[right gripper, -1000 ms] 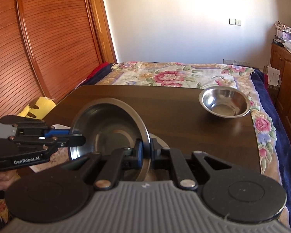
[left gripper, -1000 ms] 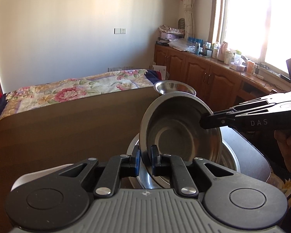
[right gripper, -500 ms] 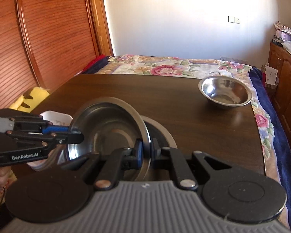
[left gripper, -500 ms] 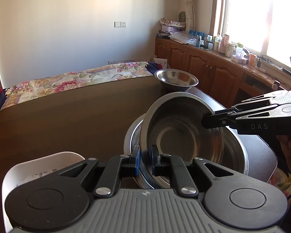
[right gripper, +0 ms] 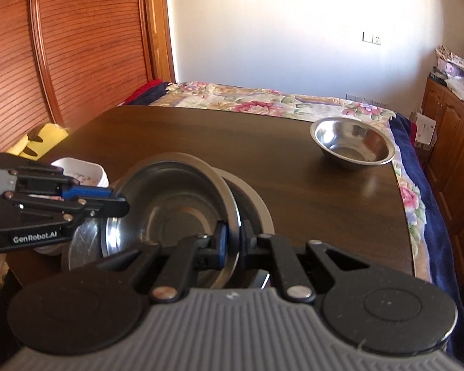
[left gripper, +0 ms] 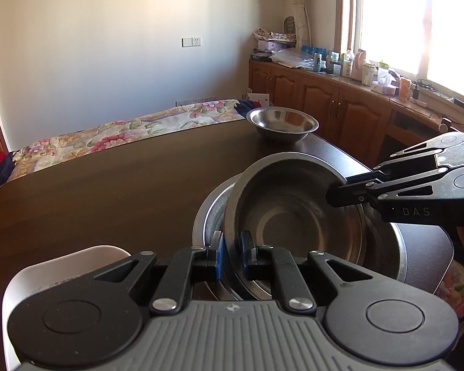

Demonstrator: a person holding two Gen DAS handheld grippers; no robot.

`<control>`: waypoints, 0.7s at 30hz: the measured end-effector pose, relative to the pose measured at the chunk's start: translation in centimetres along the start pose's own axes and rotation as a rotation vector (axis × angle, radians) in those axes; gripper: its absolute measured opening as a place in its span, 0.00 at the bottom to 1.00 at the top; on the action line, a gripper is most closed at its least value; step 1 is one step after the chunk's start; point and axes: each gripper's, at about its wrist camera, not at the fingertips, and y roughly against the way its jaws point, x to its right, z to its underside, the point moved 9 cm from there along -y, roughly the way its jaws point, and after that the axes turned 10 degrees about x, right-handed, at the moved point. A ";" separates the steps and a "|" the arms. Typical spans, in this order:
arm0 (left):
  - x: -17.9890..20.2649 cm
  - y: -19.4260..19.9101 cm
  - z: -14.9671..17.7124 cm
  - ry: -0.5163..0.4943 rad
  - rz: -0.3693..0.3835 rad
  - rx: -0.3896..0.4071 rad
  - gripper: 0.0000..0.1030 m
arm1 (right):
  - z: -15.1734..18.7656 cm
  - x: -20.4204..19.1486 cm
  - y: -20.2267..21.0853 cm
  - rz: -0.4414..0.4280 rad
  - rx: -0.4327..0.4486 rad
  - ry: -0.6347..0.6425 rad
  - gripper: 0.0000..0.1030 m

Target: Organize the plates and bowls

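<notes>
The right gripper (left gripper: 335, 196), seen from the left wrist camera, carries the white letters "DAS" on its black body; the left gripper (right gripper: 120, 205), seen from the right wrist camera, reads "GenRobot.AI". No other writing can be read: the bottles and boxes on the wooden cabinets (left gripper: 331, 105) by the window are too small to make out.

Both grippers hold one steel bowl (left gripper: 294, 216) by opposite sides of its rim. The left gripper's fingers (left gripper: 219, 258), with blue pads, are clamped on the near edge of the rim in the left wrist view, and the right gripper's fingers (right gripper: 222, 242) are clamped on the rim's near edge in the right wrist view. The held bowl is tilted, its open mouth facing partly up and partly toward the left gripper, with the side held by the right gripper higher. It is round, so it has no long axis to speak of.

The bowl sits partly inside a larger steel bowl (left gripper: 396, 247) that rests on the dark wooden worktop (left gripper: 108, 185), near the edge closest to the person. Whether the two bowls touch cannot be told.

A smaller steel bowl (right gripper: 352, 145) stands upright at the far corner of the worktop, well apart from the pair. A white dish (right gripper: 83, 170) lies on the worktop just behind the left gripper. Beyond the worktop is a bed with a floral cover (right gripper: 263, 99).
</notes>
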 end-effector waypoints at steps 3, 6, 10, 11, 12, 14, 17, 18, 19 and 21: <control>0.2 -0.1 0.0 -0.019 -0.006 0.004 0.13 | 0.0 -0.3 0.1 0.008 -0.017 0.046 0.11; 0.3 -0.3 0.0 -0.037 -0.012 0.011 0.13 | 0.0 -0.4 0.0 0.001 -0.048 0.073 0.12; 0.3 -0.4 0.0 -0.032 -0.001 0.013 0.13 | 0.0 -0.6 0.1 -0.009 -0.102 0.132 0.14; 0.4 -0.4 0.0 -0.031 0.000 0.012 0.13 | 0.0 -0.7 0.1 -0.005 -0.109 0.150 0.14; 0.4 -0.4 0.0 -0.032 0.001 0.012 0.13 | 0.1 -0.8 0.0 -0.001 -0.113 0.166 0.13; 0.4 -0.5 0.2 -0.028 0.002 0.011 0.13 | 0.3 -1.0 -0.1 0.003 -0.122 0.187 0.14; 0.6 -0.7 0.2 -0.025 0.006 0.007 0.13 | 0.3 -1.2 -0.2 0.016 -0.111 0.198 0.14; 0.6 -0.7 0.3 -0.025 0.006 0.006 0.13 | 0.3 -1.2 -0.2 0.019 -0.107 0.195 0.14; 0.6 -0.7 0.3 -0.025 0.004 0.007 0.13 | 0.3 -1.1 -0.3 0.020 -0.103 0.192 0.14; 0.6 -0.8 0.2 -0.020 0.004 0.008 0.13 | 0.3 -1.1 -0.5 0.024 -0.087 0.186 0.14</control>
